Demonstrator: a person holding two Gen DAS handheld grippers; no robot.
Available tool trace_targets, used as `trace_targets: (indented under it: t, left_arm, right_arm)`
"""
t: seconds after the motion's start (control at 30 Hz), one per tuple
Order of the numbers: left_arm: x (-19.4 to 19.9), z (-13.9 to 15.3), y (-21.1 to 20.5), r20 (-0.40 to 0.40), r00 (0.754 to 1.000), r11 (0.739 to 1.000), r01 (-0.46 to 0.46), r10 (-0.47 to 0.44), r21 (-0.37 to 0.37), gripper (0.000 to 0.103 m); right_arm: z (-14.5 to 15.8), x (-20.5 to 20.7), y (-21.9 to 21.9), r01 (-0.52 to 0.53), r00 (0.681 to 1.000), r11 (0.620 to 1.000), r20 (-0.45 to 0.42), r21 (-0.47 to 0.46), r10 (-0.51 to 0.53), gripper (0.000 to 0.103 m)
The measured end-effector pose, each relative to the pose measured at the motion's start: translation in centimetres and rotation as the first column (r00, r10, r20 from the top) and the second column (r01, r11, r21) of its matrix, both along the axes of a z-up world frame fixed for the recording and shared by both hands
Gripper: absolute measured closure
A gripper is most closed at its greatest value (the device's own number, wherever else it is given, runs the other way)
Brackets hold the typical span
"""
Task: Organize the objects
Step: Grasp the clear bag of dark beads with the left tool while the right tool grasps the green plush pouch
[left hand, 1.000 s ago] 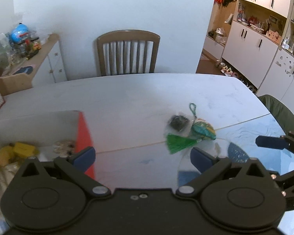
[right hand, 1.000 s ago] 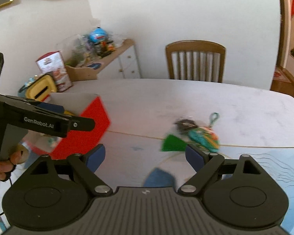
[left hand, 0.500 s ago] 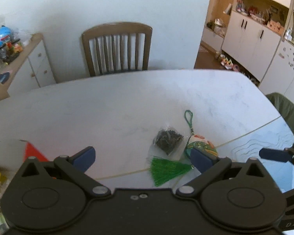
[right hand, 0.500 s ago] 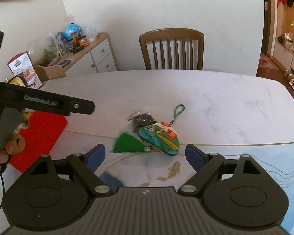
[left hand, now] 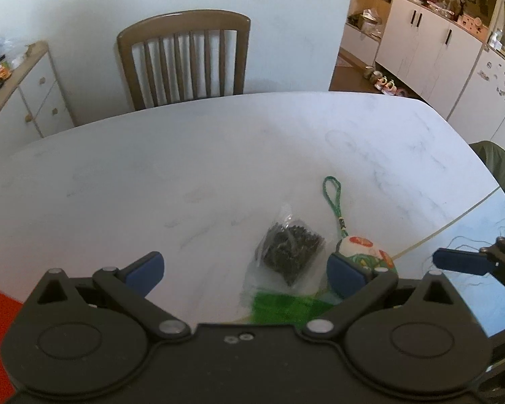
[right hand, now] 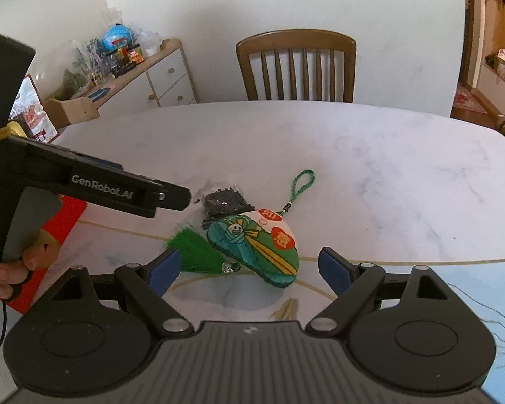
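A stuffed green and white charm (right hand: 256, 245) with a green tassel (right hand: 193, 252) and a green cord loop (right hand: 301, 185) lies on the white marble table (right hand: 370, 168). Just behind it sits a small clear bag of dark bits (right hand: 225, 202). My right gripper (right hand: 247, 271) hangs open just above and in front of the charm, nothing between its fingers. My left gripper (left hand: 245, 271) is open too, over the bag (left hand: 291, 249), with the charm (left hand: 363, 250) behind its right fingertip. From the right wrist view, the left gripper's body (right hand: 94, 185) is at the left.
A red box (right hand: 67, 215) stands at the table's left side, by a hand (right hand: 13, 269) on the left handle. A wooden chair (right hand: 298, 64) is at the far edge. A cluttered sideboard (right hand: 131, 74) stands back left. White cabinets (left hand: 431, 43) fill the right.
Both grippers have come down and closer to the charm and the bag, which now look larger. The red box has slid out to the left edge of both views.
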State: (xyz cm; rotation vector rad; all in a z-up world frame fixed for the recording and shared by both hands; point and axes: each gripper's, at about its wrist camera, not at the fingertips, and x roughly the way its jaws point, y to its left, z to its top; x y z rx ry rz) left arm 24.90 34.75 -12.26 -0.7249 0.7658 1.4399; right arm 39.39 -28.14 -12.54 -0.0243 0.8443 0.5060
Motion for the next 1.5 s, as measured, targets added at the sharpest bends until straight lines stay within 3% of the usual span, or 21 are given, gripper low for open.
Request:
trace_targets:
  t: [0.5, 0.67, 0.8, 1.03, 1.13, 1.3, 1.5]
  left_arm:
    - [0.5, -3.8, 3.3, 0.046, 0.999, 0.998, -0.006, 0.009, -0.061, 0.001]
    - [0.5, -4.3, 3.6, 0.053, 0.999, 0.998, -0.002, 0.006, -0.059, 0.002]
    - [0.9, -4.5, 3.8, 0.052, 0.999, 0.999, 0.019, -0.017, -0.045, 0.015]
    - [1.2, -4.2, 3.4, 0.042, 0.998, 0.999, 0.049, -0.048, -0.015, 0.043]
    - [1.2, -4.0, 3.4, 0.059, 0.997, 0.999, 0.052, -0.051, -0.014, 0.060]
    - [1.1, -3.8, 3.0, 0.069, 0.997, 0.999, 0.038, -0.036, -0.019, 0.068]
    - [0.4, -2.6, 2.0, 0.106, 0.994, 1.000, 0.004, -0.002, -0.022, 0.069]
  right_arm:
    - [-3.3, 3.0, 0.9, 0.009, 0.999, 1.000, -0.035, 0.030, -0.008, 0.014]
    - [-3.9, 3.5, 1.3, 0.007, 0.999, 1.000, -0.034, 0.022, -0.006, 0.019]
    - [-4.2, 3.8, 1.5, 0.008, 0.999, 1.000, -0.039, 0.023, -0.007, 0.030]
    - [-4.3, 3.7, 1.0, 0.027, 0.999, 0.999, -0.029, 0.029, -0.026, 0.034]
    - [-4.3, 3.7, 0.8, 0.038, 0.999, 0.999, -0.031, 0.030, -0.037, 0.036]
    - [-4.0, 3.5, 0.7, 0.051, 0.998, 0.998, -0.033, 0.030, -0.050, 0.036]
    - [-2.5, 2.3, 0.4, 0.052, 0.998, 0.998, -0.021, 0.046, -0.051, 0.037]
